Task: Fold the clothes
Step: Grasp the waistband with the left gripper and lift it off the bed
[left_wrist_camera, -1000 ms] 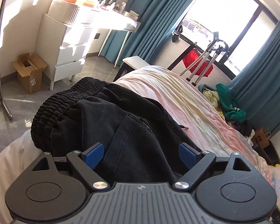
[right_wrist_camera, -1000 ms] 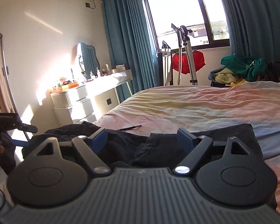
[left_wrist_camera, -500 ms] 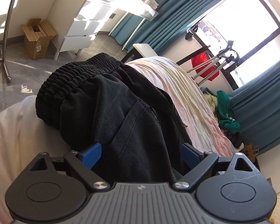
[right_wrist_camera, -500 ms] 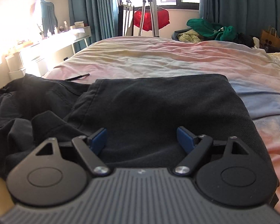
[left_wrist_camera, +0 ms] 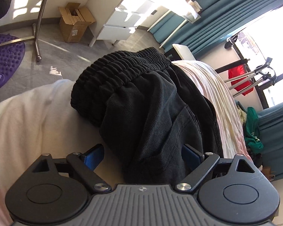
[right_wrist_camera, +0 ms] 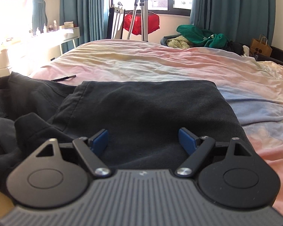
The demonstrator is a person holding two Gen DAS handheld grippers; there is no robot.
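Left wrist view shows the left gripper (left_wrist_camera: 142,155) with its blue fingers (left_wrist_camera: 95,156) spread wide and holding nothing, black trousers (left_wrist_camera: 151,109) lying between them and running to an elastic waistband (left_wrist_camera: 122,69) at 11 o'clock on the bed (left_wrist_camera: 28,116). In the right wrist view the right gripper (right_wrist_camera: 143,140) is likewise wide apart and empty above a flat trouser leg (right_wrist_camera: 147,109) stretching toward 12 o'clock over the pastel bedsheet (right_wrist_camera: 151,64).
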